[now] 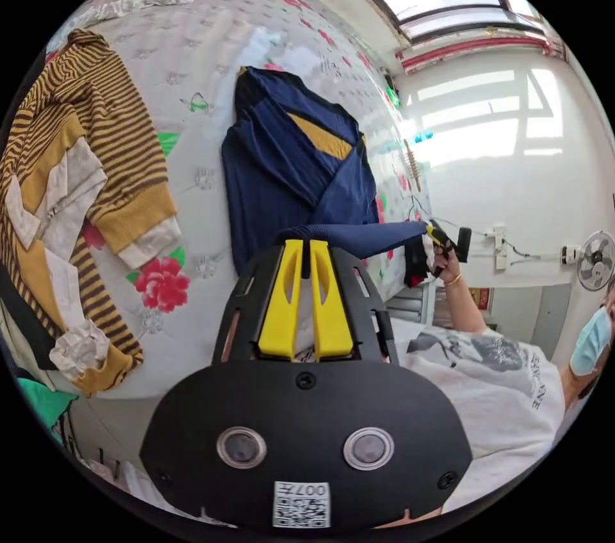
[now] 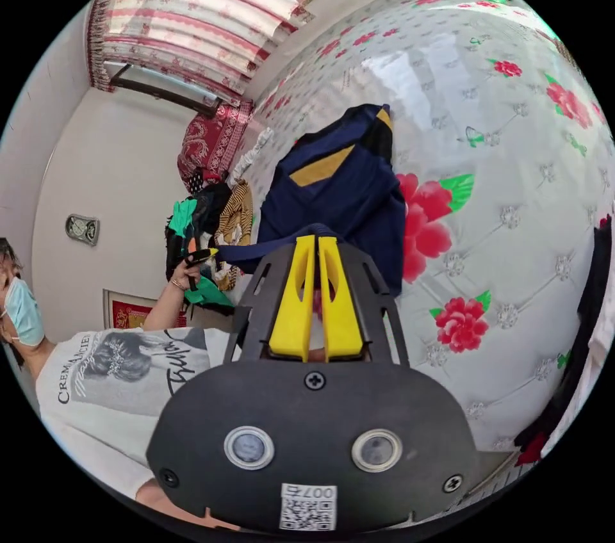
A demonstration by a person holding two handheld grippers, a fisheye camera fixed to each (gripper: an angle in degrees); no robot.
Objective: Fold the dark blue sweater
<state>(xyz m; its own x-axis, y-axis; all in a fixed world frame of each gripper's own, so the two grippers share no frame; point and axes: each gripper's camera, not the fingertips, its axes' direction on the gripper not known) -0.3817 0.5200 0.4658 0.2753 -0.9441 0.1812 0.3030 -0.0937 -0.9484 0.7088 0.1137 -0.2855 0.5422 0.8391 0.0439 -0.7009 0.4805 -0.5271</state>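
Note:
The dark blue sweater (image 1: 288, 178) with a yellow chest patch lies on a white flower-print bed cover (image 1: 192, 88). Its near edge is lifted and pulled taut into a blue band (image 1: 365, 237) between the two grippers. My left gripper (image 1: 309, 243) is shut on one end of that band. My right gripper (image 1: 439, 239), held in a hand, grips the other end. In the right gripper view the sweater (image 2: 339, 197) hangs from the shut right gripper (image 2: 315, 240), and the band runs off to the left gripper (image 2: 202, 256).
A brown-and-yellow striped sweater (image 1: 96, 184) lies on the bed beside the blue one. A heap of clothes (image 2: 205, 216) sits at the bed's far end. The person in a white T-shirt (image 1: 487, 376) stands at the bed edge. A fan (image 1: 596, 261) hangs on the wall.

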